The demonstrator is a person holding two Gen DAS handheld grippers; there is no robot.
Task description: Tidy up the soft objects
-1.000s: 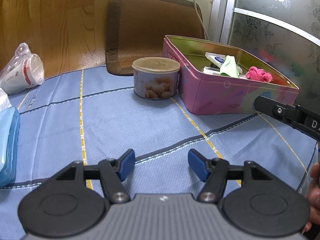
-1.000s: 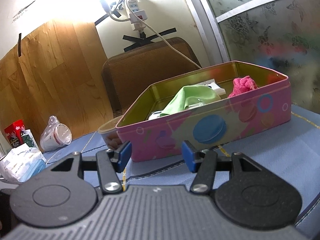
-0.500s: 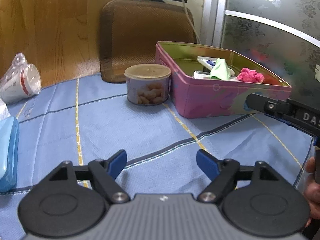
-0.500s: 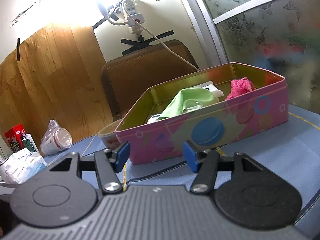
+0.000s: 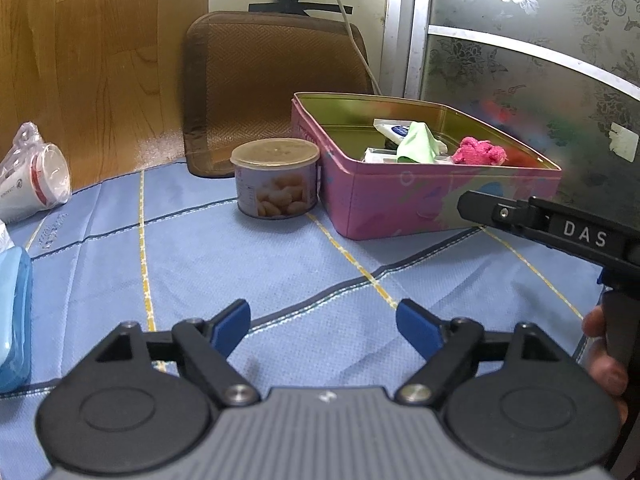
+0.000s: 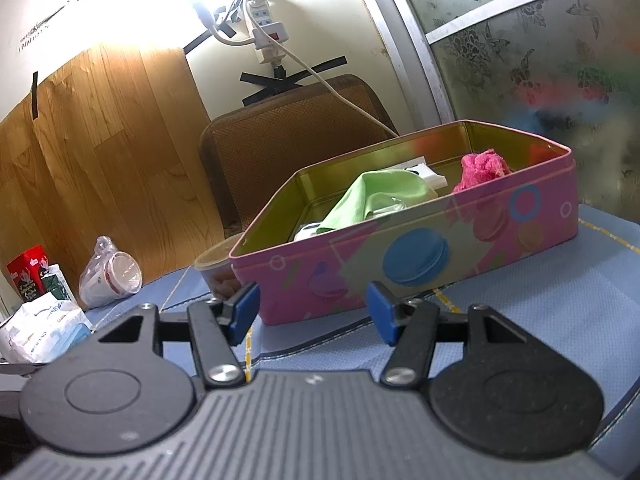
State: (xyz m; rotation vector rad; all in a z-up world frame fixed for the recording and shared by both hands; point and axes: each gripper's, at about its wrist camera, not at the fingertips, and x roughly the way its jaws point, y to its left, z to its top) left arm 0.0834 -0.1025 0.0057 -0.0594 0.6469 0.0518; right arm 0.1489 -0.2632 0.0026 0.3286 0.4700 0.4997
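Observation:
A pink tin box [image 5: 400, 204] [image 6: 420, 248] stands open on the blue tablecloth [image 5: 240, 264]. Inside it lie a green cloth [image 5: 416, 142] [image 6: 376, 196], a pink fluffy cloth [image 5: 480, 151] [image 6: 482, 168] and some white packets [image 5: 390, 128]. My left gripper [image 5: 323, 330] hovers over bare cloth well in front of the box; its jaws are opening, with nothing between them. My right gripper [image 6: 312, 312] is open and empty just before the box's near wall. Part of it shows at the right of the left wrist view.
A lidded tub of nuts [image 5: 276, 178] sits left of the box. A brown cushion [image 5: 272, 88] leans on the wall behind. A bagged stack of cups [image 5: 30, 178] [image 6: 110, 274], a blue pack [image 5: 14, 320] and tissue packs [image 6: 44, 326] lie at the left.
The left gripper's jaws have spread much wider, and its view has tipped up a little. The right gripper's jaws widened only slightly and it stayed put.

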